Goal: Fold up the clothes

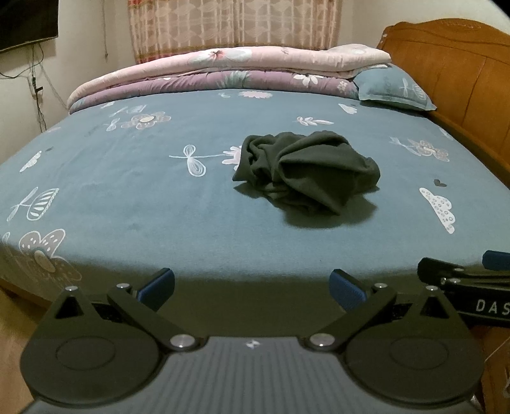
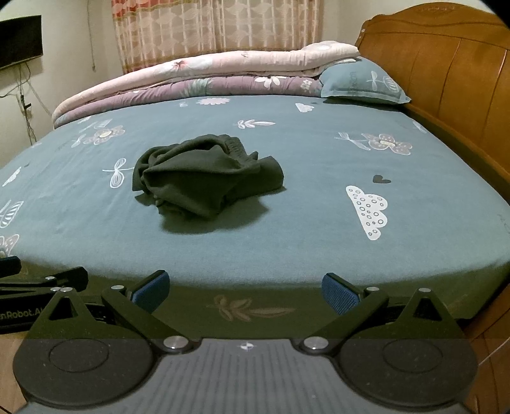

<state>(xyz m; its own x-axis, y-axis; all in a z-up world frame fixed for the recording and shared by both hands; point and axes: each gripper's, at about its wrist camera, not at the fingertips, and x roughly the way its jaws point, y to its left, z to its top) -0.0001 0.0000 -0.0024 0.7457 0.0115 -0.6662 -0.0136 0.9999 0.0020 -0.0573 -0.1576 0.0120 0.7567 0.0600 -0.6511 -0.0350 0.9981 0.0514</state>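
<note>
A crumpled dark green garment [image 1: 306, 173] [image 2: 207, 178] lies in a heap near the middle of the blue flowered bed sheet [image 1: 159, 203] [image 2: 302, 223]. My left gripper [image 1: 251, 288] hovers at the bed's near edge, open wide, nothing between its blue pads [image 1: 156, 288]. My right gripper [image 2: 245, 291] is also open and empty at the near edge, well short of the garment. Part of the right gripper [image 1: 462, 277] shows at the right edge of the left wrist view, and the left gripper [image 2: 41, 280] shows at the left edge of the right wrist view.
Folded pink and purple quilts [image 1: 223, 73] [image 2: 207, 76] lie along the far side of the bed. A blue pillow [image 1: 392, 87] [image 2: 363, 81] rests by the wooden headboard [image 1: 462, 73] [image 2: 446, 63] on the right. Curtains [image 1: 232, 25] and a wall-mounted screen [image 1: 25, 22] stand behind.
</note>
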